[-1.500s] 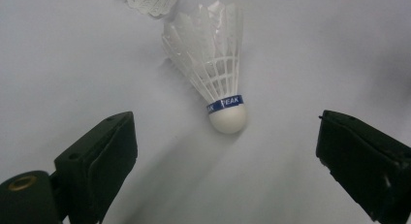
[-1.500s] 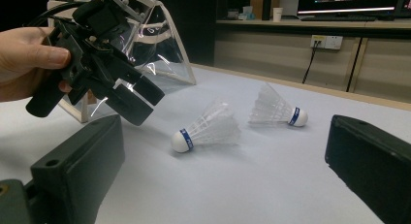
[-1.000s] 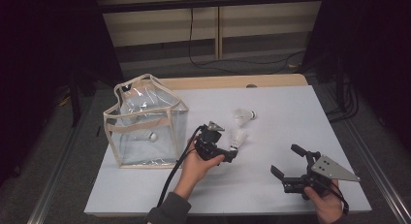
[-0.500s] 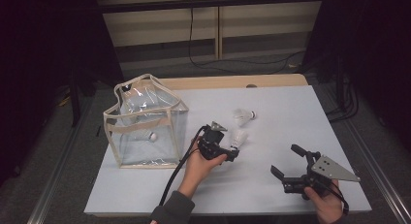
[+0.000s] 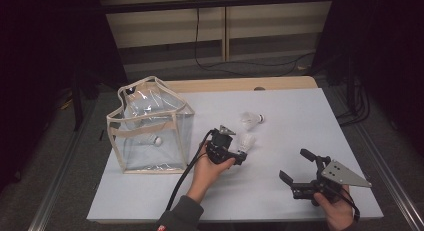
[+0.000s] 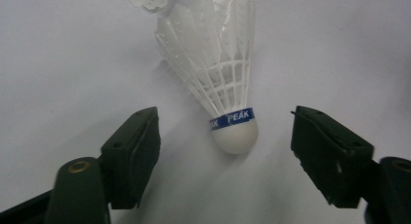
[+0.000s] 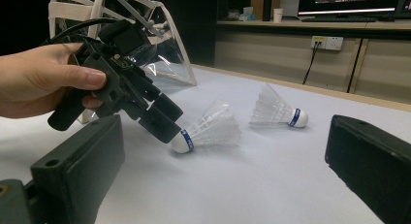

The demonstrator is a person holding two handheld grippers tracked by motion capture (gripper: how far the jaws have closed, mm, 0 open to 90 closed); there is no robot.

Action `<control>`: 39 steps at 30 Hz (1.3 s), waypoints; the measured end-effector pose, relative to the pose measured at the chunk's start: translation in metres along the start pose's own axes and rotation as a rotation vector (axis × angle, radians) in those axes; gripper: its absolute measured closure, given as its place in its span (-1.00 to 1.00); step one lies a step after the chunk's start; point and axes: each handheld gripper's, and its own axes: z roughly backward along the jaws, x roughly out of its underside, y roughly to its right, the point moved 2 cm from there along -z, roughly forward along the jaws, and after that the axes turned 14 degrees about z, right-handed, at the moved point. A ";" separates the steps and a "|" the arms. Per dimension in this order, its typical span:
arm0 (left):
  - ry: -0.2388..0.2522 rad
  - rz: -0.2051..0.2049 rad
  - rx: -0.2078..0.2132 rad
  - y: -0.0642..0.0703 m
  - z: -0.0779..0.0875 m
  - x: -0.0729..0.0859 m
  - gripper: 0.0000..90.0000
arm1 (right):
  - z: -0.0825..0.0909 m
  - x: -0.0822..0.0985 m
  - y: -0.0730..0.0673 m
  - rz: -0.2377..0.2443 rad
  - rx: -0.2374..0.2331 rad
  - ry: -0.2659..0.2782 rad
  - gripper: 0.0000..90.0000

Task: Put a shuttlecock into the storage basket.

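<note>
A white feather shuttlecock (image 6: 223,83) with a blue band lies on the white table (image 5: 280,131), cork toward my left gripper (image 6: 225,122). Its jaws stand on either side of the cork with a gap on both sides; they have just been closing and the pads are clear of it. From above, the left gripper (image 5: 239,154) sits at the table's middle, with the shuttlecock (image 5: 246,141) just beyond it. A second shuttlecock (image 5: 251,119) lies a little farther back. My right gripper (image 5: 294,164) rests open and empty at the front right. It faces the left gripper (image 7: 165,124) and both shuttlecocks (image 7: 208,129).
A clear plastic bag with beige trim (image 5: 150,131) stands open-topped at the left of the table, with another shuttlecock (image 5: 156,139) inside it. The left gripper's black cable (image 5: 185,176) trails toward the front edge. A wooden strip edges the table's far side.
The left gripper has edged slightly right, up to the near shuttlecock's cork, and its jaws stand narrower. The right gripper and both shuttlecocks have kept their places.
</note>
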 end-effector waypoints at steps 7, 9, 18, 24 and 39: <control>-0.001 -0.004 -0.007 0.002 -0.004 0.000 -0.20 | 0.000 0.000 0.000 0.000 0.000 0.000 -0.99; -0.003 -0.001 -0.007 0.001 -0.006 0.000 -0.15 | 0.000 0.000 0.000 0.000 0.000 0.001 -0.99; -0.014 0.016 -0.017 0.001 -0.014 0.001 0.01 | 0.000 0.000 0.000 -0.001 0.000 0.000 -0.99; -0.021 0.017 -0.019 0.001 -0.016 0.000 0.08 | 0.000 0.000 0.000 0.001 -0.001 0.001 -0.99; -0.015 0.028 -0.016 0.003 -0.020 0.000 0.20 | 0.000 0.000 0.000 0.003 -0.003 0.000 -0.99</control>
